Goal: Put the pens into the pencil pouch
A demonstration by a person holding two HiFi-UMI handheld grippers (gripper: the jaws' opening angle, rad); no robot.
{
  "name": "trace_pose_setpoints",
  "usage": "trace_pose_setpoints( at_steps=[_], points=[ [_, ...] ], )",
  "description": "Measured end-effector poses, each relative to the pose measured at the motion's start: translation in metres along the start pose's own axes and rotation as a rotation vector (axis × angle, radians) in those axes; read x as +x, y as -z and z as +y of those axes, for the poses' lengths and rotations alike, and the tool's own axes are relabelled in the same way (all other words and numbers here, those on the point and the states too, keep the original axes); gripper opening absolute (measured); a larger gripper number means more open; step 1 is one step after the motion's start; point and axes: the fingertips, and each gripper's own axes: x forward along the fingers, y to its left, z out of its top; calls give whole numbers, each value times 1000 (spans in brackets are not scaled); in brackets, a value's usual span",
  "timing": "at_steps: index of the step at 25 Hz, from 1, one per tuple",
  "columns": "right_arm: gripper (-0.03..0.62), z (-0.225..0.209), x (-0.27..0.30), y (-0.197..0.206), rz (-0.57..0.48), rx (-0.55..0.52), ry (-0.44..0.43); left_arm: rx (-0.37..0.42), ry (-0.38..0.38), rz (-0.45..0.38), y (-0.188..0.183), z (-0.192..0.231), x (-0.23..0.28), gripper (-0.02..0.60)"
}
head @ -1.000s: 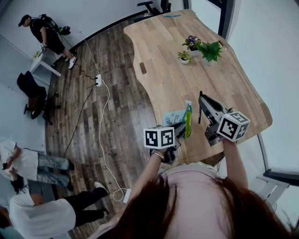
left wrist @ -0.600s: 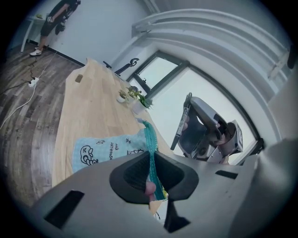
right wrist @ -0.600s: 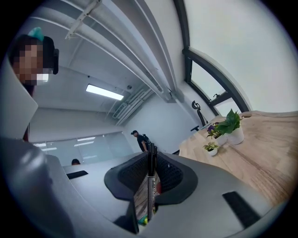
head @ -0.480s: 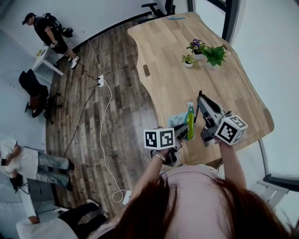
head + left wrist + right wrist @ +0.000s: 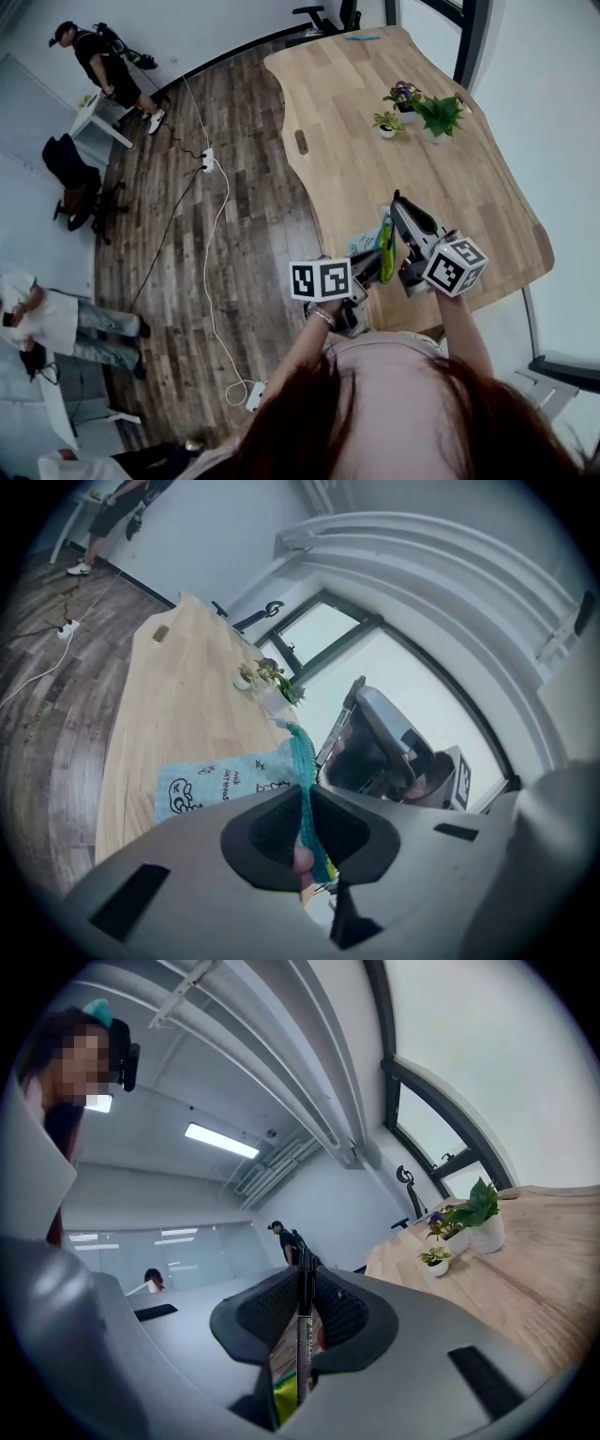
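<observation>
The light blue pencil pouch [image 5: 364, 246] with black doodles lies at the near edge of the wooden table [image 5: 375, 141]. Its green zipper edge [image 5: 302, 771] is lifted upright, and my left gripper [image 5: 302, 841] is shut on that edge. In the head view the left gripper [image 5: 373, 261] sits just left of the right one. My right gripper [image 5: 302, 1312] is shut on a black pen [image 5: 302, 1335], which stands upright between the jaws. The right gripper [image 5: 397, 206] hovers close to the pouch's raised edge, whose green strip [image 5: 284, 1399] shows just below the pen.
Three small potted plants [image 5: 427, 112] stand at the table's far right. A thin blue thing [image 5: 362, 37] lies at the far end. The table's left edge drops to a wood floor with a white cable and power strip [image 5: 208, 159]. Several people stand far left.
My right gripper with the pen has shifted left, closer to the pouch's raised edge. The left gripper keeps its hold on the pouch and has barely moved.
</observation>
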Motion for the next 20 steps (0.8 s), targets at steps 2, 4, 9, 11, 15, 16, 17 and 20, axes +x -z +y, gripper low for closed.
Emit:
trace_pose_setpoints(
  at_steps=[2, 4, 9, 11, 15, 16, 17, 20],
  points=[
    [49, -2, 1, 5, 8, 0, 8, -6, 6, -9, -3, -1, -1, 24],
    [49, -5, 0, 11, 16, -2, 16, -10, 11, -17, -5, -1, -1, 23],
    [49, -2, 0, 28, 80, -75, 18, -24, 20, -33, -9, -1, -3, 23],
    [49, 0, -1, 34, 107, -113, 16, -29, 22, -41, -11, -2, -5, 23],
    [51, 3, -4, 46, 165, -189, 11, -38, 25, -67, -16, -2, -6, 23],
    [51, 3, -5, 49, 181, -206, 11, -41, 25, -74, -17, -2, -7, 23],
    [51, 4, -6, 52, 196, -221, 11, -44, 26, -81, -19, -2, -8, 23],
    [51, 6, -7, 60, 239, -270, 11, -49, 21, -90, -20, -1, -10, 23]
  ],
)
